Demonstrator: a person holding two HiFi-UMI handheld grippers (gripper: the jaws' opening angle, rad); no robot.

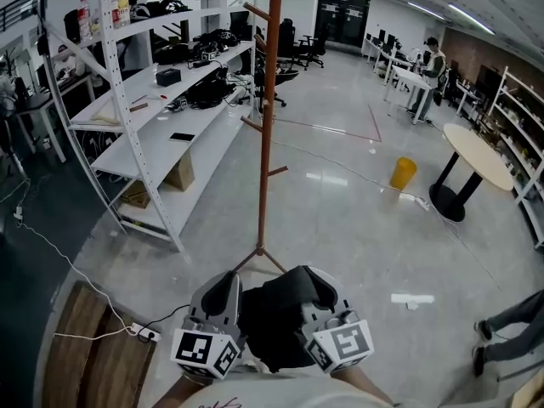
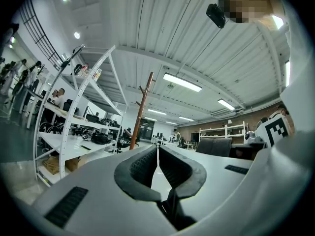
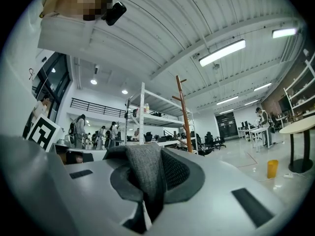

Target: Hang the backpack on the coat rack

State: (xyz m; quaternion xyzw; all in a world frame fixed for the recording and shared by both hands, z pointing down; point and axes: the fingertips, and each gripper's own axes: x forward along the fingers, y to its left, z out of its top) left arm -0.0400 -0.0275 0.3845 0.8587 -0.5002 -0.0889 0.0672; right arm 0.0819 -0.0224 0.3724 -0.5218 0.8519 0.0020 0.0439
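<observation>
The brown coat rack (image 1: pixel 267 126) stands on the pale floor just ahead of me, its pegs bare. It also shows as a thin pole in the left gripper view (image 2: pixel 140 112) and the right gripper view (image 3: pixel 184 114). A black backpack (image 1: pixel 274 317) hangs between my two grippers at the bottom of the head view. My left gripper (image 1: pixel 223 294) (image 2: pixel 157 154) has its jaws almost together, with a dark strap (image 2: pixel 172 205) pinched low between them. My right gripper (image 1: pixel 323 300) (image 3: pixel 147 156) is shut on a grey fabric strap (image 3: pixel 145 171) of the backpack.
White shelving (image 1: pixel 144 134) loaded with gear runs along the left. A power strip and cable (image 1: pixel 144 333) lie by wooden boards (image 1: pixel 85 347) at lower left. A yellow bin (image 1: pixel 403 173), a round table (image 1: pixel 478 155) and a person's legs (image 1: pixel 510 325) are to the right.
</observation>
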